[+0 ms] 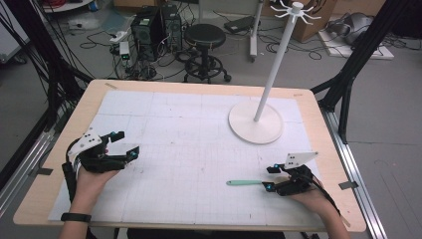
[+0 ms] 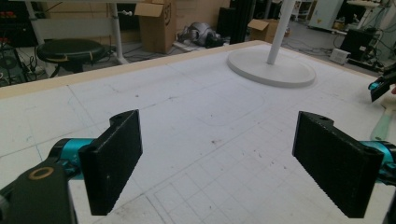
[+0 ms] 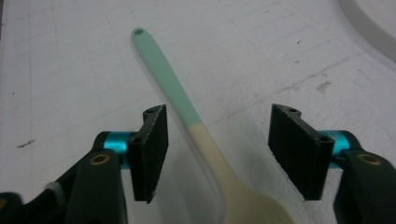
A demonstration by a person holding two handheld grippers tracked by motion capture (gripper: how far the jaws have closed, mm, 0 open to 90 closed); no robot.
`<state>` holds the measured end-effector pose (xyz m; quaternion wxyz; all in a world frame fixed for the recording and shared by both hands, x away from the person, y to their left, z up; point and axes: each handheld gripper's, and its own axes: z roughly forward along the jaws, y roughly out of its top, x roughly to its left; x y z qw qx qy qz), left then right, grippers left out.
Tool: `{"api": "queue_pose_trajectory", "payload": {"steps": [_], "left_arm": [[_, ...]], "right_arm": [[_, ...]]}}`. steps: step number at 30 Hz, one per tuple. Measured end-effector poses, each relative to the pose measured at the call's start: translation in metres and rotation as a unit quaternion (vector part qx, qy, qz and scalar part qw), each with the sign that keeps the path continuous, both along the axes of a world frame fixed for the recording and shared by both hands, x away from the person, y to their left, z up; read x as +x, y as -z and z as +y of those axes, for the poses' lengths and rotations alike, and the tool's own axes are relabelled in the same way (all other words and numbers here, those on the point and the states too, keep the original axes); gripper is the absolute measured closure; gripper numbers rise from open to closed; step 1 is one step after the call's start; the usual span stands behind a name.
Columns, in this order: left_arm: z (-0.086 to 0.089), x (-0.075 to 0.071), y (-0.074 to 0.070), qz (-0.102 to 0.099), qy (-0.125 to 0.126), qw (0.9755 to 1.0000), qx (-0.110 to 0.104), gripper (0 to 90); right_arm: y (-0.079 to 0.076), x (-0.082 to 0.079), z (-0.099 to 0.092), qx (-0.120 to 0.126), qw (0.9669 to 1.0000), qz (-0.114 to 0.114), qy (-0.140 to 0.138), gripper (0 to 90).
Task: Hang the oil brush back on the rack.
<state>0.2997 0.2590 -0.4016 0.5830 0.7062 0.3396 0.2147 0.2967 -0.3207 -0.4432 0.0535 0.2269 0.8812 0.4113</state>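
The wooden spoon (image 1: 246, 182) with a mint-green handle lies flat on the desk (image 1: 199, 149), lower right of the frame. The right tongs (image 1: 269, 178) straddle it, jaws apart, not touching. The left tongs (image 1: 125, 144) gape wide at lower left, holding nothing.

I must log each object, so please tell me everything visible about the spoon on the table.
The spoon lies flat on the white gridded mat. Its handle is mint green with a small hole at the tip; the lower part and bowl look like pale wood. The open right gripper straddles its neck, and neither jaw touches it.
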Motion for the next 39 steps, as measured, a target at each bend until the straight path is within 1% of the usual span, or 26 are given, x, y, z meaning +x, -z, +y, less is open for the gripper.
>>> {"api": "queue_pose_trajectory", "payload": {"steps": [1,2,3,4,8,11,14,15,16,17,21,23,24,25,27,28,30,36,38,39], "left_arm": [[0.0,0.0,0.0,0.001,0.001,1.0,-0.001,16.5],[0.0,0.0,0.0,0.002,0.001,1.0,0.0,16.6],[0.0,0.0,0.0,0.002,0.001,1.0,0.0,16.6],[-0.001,0.0,0.0,0.002,0.001,1.0,0.0,16.6],[-0.001,0.0,0.001,0.002,0.002,1.0,0.002,16.6],[-0.001,0.001,0.001,0.004,0.001,1.0,0.003,16.6],[-0.001,0.001,0.002,0.005,0.0,1.0,0.003,16.7],[-0.001,0.001,0.002,0.005,0.0,1.0,0.003,16.7],[-0.001,0.001,0.002,0.005,0.002,1.0,0.003,16.7],[-0.002,0.0,0.002,0.005,0.002,1.0,0.003,16.7],[-0.002,0.0,0.001,0.003,0.003,1.0,0.003,16.7],[-0.002,0.0,0.001,0.003,0.002,1.0,0.002,16.8],[-0.002,0.0,0.001,0.002,0.002,1.0,0.001,16.7],[-0.002,0.0,0.001,0.003,0.002,1.0,0.002,16.8],[-0.001,0.0,0.001,0.002,0.002,1.0,0.002,16.8],[-0.001,0.0,0.001,0.002,0.001,1.0,0.002,16.8],[-0.001,0.0,0.001,0.004,0.002,1.0,0.001,16.8],[-0.003,0.0,0.002,0.005,0.003,1.0,0.005,16.9],[-0.002,0.0,0.002,0.005,0.003,1.0,0.005,16.9],[-0.002,0.0,0.001,0.005,0.003,1.0,0.005,16.9]], "right_arm": [[0.001,0.0,0.001,-0.006,1.0,0.0,-0.006,46.6],[0.001,0.0,0.001,-0.008,0.9999,0.0,-0.009,49.0],[0.001,0.0,0.001,-0.008,0.9999,0.0,-0.009,49.0],[0.001,0.0,0.003,-0.017,0.9998,0.001,-0.015,53.1],[0.001,0.0,0.004,-0.023,0.9996,-0.006,-0.017,55.8],[0.0,-0.002,0.007,-0.038,0.9988,-0.017,-0.025,60.2],[-0.003,-0.003,0.012,-0.055,0.9973,-0.021,-0.044,69.8],[-0.003,-0.003,0.012,-0.055,0.9973,-0.021,-0.044,69.8],[-0.003,-0.003,0.012,-0.056,0.9972,-0.019,-0.046,71.9],[-0.003,-0.004,0.013,-0.056,0.9969,-0.018,-0.053,77.7],[-0.004,-0.005,0.013,-0.06,0.9967,-0.017,-0.051,79.6],[-0.005,-0.006,0.014,-0.062,0.9966,-0.023,-0.048,82.8],[-0.005,-0.006,0.013,-0.067,0.9966,-0.032,-0.036,82.9],[-0.006,-0.004,0.008,-0.066,0.9973,-0.027,-0.017,83.0],[-0.006,-0.004,0.008,-0.067,0.9973,-0.027,-0.016,83.0],[-0.005,-0.003,0.005,-0.065,0.9977,-0.019,-0.005,82.9],[-0.005,-0.003,0.004,-0.064,0.9977,-0.021,-0.004,82.8],[-0.006,-0.001,0.006,-0.066,0.9978,-0.012,-0.001,81.7],[-0.006,-0.001,0.007,-0.07,0.9975,-0.01,0.0,82.1],[-0.006,-0.001,0.008,-0.074,0.9972,-0.013,-0.001,82.3]]}}
